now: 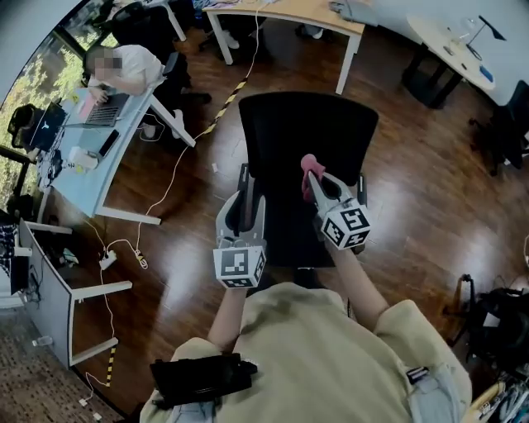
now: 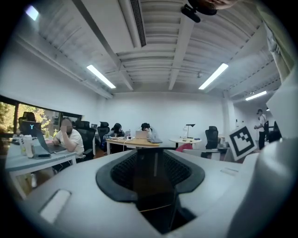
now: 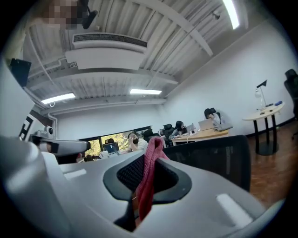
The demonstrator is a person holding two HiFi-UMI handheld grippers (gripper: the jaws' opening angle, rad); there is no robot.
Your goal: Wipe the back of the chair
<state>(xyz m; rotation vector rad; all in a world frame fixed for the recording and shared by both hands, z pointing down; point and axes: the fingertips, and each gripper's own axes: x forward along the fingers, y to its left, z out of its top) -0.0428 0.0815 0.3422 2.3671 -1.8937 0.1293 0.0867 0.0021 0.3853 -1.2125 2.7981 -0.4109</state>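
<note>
A black office chair stands just ahead of me in the head view, its mesh back facing me. My right gripper is held over the chair's seat side, shut on a pink cloth. That cloth hangs between the dark pads in the right gripper view, and the gripper points past the chair back's top edge. My left gripper hovers by the chair's left armrest. Its jaws stand slightly apart with nothing between them.
A light desk with a seated person lies to the left, and cables trail across the wooden floor. A wooden desk stands behind the chair. A round table and black bags are at the right.
</note>
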